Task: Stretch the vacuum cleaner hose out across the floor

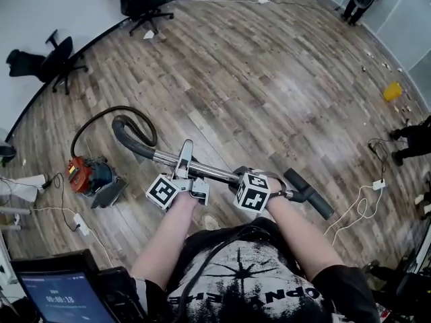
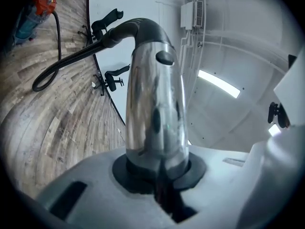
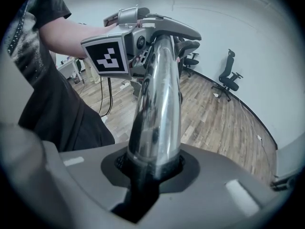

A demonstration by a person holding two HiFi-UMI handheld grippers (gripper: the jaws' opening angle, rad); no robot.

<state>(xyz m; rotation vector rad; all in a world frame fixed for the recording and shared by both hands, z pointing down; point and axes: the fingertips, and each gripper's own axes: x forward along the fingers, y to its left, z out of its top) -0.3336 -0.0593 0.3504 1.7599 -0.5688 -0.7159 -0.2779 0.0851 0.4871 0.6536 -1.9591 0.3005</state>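
Evidently both tongs were set on one thing: the left tongs (image 1: 183,171) were closed round the chrome wand (image 1: 214,173) close to its curved black handle end. The right tongs (image 1: 268,188) gripped the same tube further along, toward its black tip (image 1: 311,194). Neither pair met fully, because the tube filled the gap. Two holds spaced apart probably kept the long tube level and steerable above the floor (image 1: 269,79). The hose (image 2: 71,59) ran from the handle bend down in a loose curve to the vacuum cleaner body (image 1: 91,175), which sat near the floor's left edge by the wall. With that slack lying near the body, the hose looked not yet stretched, and drawing the wand away seemed the likely way to pull it out.
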